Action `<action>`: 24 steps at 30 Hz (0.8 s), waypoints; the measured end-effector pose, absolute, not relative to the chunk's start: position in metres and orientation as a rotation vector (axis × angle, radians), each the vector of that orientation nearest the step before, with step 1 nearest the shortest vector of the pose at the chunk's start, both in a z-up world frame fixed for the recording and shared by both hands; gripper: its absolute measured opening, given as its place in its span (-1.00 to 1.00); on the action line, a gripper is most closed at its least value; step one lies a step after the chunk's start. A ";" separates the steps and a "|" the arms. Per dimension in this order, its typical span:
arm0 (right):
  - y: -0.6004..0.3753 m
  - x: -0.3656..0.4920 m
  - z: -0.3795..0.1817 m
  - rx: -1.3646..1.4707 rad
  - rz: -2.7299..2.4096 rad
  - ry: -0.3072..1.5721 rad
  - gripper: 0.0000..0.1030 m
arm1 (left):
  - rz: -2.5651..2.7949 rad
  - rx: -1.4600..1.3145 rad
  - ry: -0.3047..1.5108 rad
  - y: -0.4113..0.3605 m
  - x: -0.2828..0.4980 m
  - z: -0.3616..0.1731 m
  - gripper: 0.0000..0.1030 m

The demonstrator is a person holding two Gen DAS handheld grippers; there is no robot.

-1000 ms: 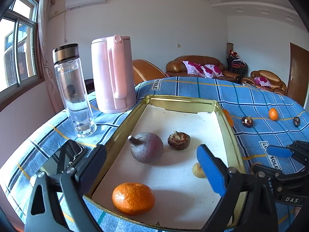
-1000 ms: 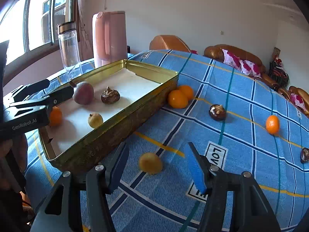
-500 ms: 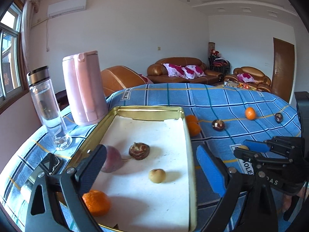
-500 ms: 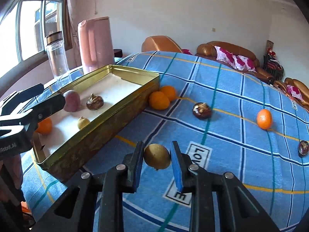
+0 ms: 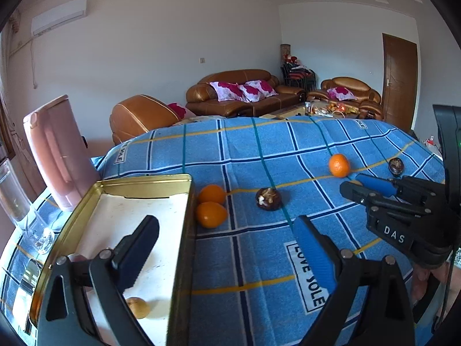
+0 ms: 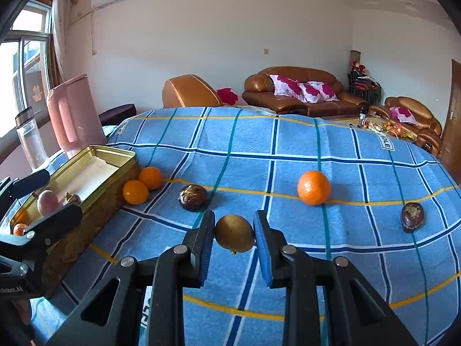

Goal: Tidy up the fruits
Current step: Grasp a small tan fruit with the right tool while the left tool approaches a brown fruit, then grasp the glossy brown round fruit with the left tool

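Observation:
My right gripper [image 6: 234, 219] is shut on a small yellow-brown fruit [image 6: 234, 237], held just above the blue checked cloth. My left gripper [image 5: 224, 227] is open with nothing between its fingers, and it straddles the right rim of the gold tin [image 5: 184, 230]. A small yellow fruit [image 5: 137, 307] lies in the tin. The right wrist view also shows a pinkish fruit [image 6: 46, 200] and a brown one [image 6: 72, 199] there. On the cloth, two oranges [image 5: 211, 214] touch the tin's side. Further right lie a brown fruit [image 5: 268, 199], another orange [image 5: 339, 165] and a dark fruit [image 5: 396, 166].
A pink kettle [image 5: 57, 155] and a glass bottle [image 5: 14, 201] stand behind the tin at the left. A phone [image 5: 26, 276] lies beside the tin's left side. Brown sofas stand beyond the table's far edge.
The right gripper shut on the yellow-brown fruit and raised it off the cloth. Both grippers swung right; the left one went from over the tin's inside to its right rim.

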State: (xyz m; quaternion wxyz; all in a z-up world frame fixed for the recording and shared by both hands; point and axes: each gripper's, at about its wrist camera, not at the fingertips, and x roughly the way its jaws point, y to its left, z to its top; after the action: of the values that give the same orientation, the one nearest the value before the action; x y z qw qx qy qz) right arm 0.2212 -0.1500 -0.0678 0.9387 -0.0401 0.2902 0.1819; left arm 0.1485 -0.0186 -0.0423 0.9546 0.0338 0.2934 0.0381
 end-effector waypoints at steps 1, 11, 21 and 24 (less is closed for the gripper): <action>-0.152 0.224 -0.068 -0.074 0.366 0.588 -0.43 | 0.073 0.070 0.608 -0.022 0.155 -0.044 0.87; -0.153 0.226 -0.075 -0.067 0.363 0.571 -0.43 | 0.080 0.053 0.721 -0.026 0.203 -0.069 0.76; -0.163 0.225 -0.074 -0.055 0.325 0.548 -0.43 | 0.054 0.053 0.797 -0.046 0.252 -0.088 0.39; -0.170 0.228 -0.075 -0.030 0.319 0.558 -0.43 | 0.033 0.025 0.839 -0.046 0.268 -0.096 0.22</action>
State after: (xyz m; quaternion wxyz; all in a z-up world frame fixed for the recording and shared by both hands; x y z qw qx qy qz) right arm 0.2285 -0.1698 -0.0750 0.9488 -0.0145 0.2741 0.1566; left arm 0.2683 -0.0457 -0.0963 0.9130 0.0122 0.4074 0.0161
